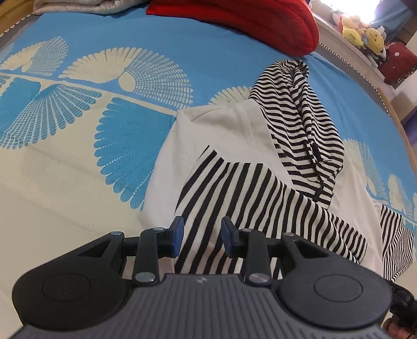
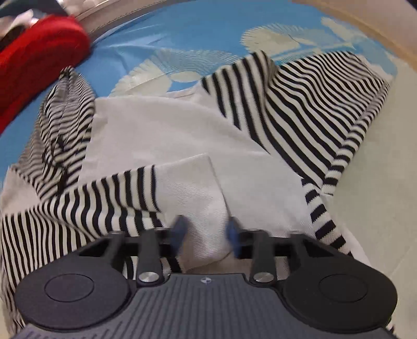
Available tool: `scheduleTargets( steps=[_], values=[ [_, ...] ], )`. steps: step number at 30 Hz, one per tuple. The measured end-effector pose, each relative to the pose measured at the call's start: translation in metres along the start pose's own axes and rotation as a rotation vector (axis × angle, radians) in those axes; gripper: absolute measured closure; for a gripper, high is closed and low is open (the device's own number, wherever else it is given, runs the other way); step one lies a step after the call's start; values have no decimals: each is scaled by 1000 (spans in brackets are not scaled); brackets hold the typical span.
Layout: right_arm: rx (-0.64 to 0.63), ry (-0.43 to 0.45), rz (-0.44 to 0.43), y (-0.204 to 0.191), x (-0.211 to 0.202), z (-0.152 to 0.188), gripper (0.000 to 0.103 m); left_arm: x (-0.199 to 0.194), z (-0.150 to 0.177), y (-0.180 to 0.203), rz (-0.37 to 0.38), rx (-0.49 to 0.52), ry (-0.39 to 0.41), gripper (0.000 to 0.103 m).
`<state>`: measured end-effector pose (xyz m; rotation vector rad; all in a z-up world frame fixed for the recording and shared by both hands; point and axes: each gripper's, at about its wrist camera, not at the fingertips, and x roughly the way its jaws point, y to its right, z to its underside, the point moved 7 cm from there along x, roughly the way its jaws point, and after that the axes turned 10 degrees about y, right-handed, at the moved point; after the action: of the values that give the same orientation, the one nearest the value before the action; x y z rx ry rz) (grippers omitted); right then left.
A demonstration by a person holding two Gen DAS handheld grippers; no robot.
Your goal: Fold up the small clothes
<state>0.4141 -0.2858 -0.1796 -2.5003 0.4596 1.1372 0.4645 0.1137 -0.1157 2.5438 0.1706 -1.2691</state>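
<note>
A small hooded top, white with black-and-white striped sleeves and hood, lies on the bed. Its striped hood lies at the far end. In the left wrist view my left gripper is open, its blue pads either side of a striped sleeve laid across the white body. In the right wrist view my right gripper is open over a white cuff at the end of a striped sleeve. The other striped sleeve lies folded at the right. The right view is blurred by motion.
The bed has a blue and cream fan-patterned cover. A red pillow and a grey blanket lie at the head. Soft toys sit on a ledge at the right. The bed's wooden edge runs along the right.
</note>
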Motion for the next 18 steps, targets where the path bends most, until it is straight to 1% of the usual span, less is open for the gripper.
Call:
scheduleTargets(
  steps=[1, 3, 4, 6, 7, 8, 11, 12, 13, 14, 16, 17, 18],
  values=[
    [-5, 9, 8, 0, -3, 0, 94, 0, 0, 0, 0, 1, 1, 68],
    [25, 36, 3, 3, -12, -6, 95, -1, -1, 0, 0, 2, 5, 68],
    [52, 64, 11, 6, -20, -11, 95, -2, -1, 0, 1, 3, 6, 68],
    [56, 115, 16, 6, -34, -21, 95, -1, 1, 2, 2, 13, 4, 68],
    [51, 118, 26, 6, -37, -23, 95, 0, 3, 4, 6, 21, -3, 68],
    [49, 102, 34, 8, -35, -22, 95, 1, 5, 6, 9, 27, -9, 68],
    [80, 20, 92, 21, -20, -8, 94, 2, 8, 9, 13, 35, -17, 68],
    [82, 28, 127, 24, -21, -8, 91, 2, 9, 10, 15, 36, -16, 68],
    [79, 69, 152, 25, -25, -11, 90, 2, 8, 11, 17, 36, -15, 68],
    [78, 123, 144, 22, -33, -16, 90, 2, 8, 12, 18, 36, -13, 68],
    [53, 200, 93, 11, -45, -26, 87, 2, 9, 14, 22, 39, -15, 68],
    [47, 194, 57, 6, -44, -28, 81, 2, 10, 15, 24, 41, -17, 68],
    [51, 144, 7, 1, -37, -23, 75, 2, 11, 16, 26, 45, -18, 68]
  ],
)
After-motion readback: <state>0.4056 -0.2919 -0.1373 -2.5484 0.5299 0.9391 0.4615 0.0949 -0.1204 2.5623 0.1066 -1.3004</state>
